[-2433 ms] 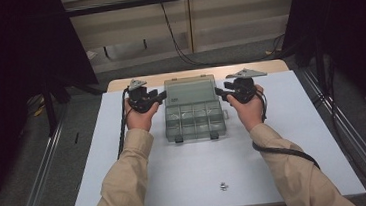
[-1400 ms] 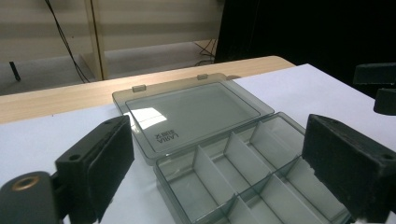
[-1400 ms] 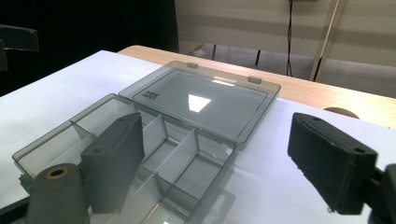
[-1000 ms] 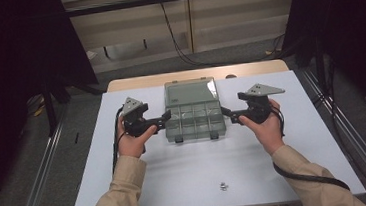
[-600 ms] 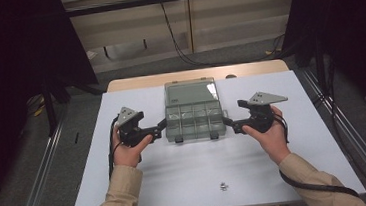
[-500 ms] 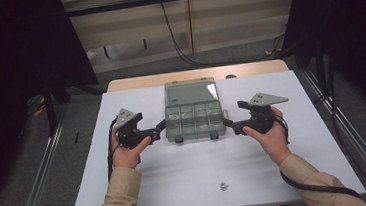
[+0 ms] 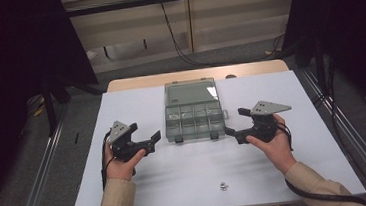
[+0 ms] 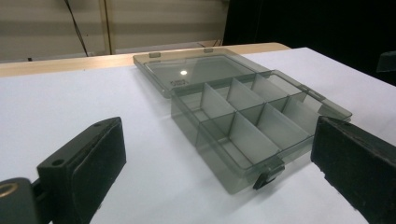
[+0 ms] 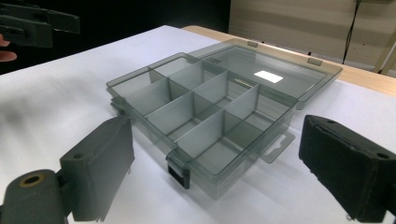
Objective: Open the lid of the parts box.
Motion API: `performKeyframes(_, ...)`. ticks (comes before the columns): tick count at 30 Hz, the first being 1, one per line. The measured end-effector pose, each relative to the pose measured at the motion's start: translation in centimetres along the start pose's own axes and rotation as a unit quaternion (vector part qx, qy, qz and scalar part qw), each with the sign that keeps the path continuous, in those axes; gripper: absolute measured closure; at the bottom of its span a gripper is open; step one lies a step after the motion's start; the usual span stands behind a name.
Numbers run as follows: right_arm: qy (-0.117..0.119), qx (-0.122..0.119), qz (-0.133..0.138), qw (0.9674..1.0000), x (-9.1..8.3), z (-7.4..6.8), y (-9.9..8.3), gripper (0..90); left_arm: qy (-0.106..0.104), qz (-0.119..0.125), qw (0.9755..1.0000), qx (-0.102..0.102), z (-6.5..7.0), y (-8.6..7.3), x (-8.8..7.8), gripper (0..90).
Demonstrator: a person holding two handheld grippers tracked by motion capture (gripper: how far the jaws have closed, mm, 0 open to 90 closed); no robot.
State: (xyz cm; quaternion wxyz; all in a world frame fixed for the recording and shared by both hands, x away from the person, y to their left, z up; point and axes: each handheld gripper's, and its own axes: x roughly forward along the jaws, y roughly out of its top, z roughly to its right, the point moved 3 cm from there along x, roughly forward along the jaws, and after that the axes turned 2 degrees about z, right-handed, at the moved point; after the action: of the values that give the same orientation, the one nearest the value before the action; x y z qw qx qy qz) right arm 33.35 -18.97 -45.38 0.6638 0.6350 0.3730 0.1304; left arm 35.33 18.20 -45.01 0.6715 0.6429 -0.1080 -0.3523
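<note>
Compartment box [image 7: 194,116] sits open on the tabletop [image 7: 143,187], between the two tongs, lid [image 7: 190,91] flat beyond them. Left tongs [image 7: 150,141] and right tongs [image 7: 233,128] both spread wide, gripping nothing, just off the box's near corners (no contact). If closing it: reach past the tray, catch the lid's far edge evenly, fold toward the latches [image 8: 268,175].

A small metal piece [image 7: 223,185] lies on the table [image 7: 136,107] well in front of the compartment box [image 7: 195,119], too small to identify. In the left gripper view, the bottom and right edges cut off the left gripper [image 8: 210,177]. The person's sleeves [image 7: 113,204] run off the bottom edge below the box.
</note>
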Motion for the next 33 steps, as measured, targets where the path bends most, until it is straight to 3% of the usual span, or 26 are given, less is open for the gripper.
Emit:
performKeyframes(11, 0.012, -0.016, -0.005, 0.9998, -0.8, -1.0, -1.1, 9.5, 0.0, 0.008, 1.0, -0.004, -0.2, -0.7, -1.5, 3.1)
performKeyframes(22, 0.016, -0.013, -0.008, 0.9997, -2.3, -1.0, -2.2, 9.1, 0.003, 0.016, 0.9999, 0.003, -0.3, -1.4, -2.5, 3.1)
performKeyframes(33, 0.038, -0.027, -0.012, 0.9988, -3.1, -2.6, -2.8, 8.7, -0.003, 0.026, 0.9996, 0.009, -0.1, -2.0, -4.0, 2.5)
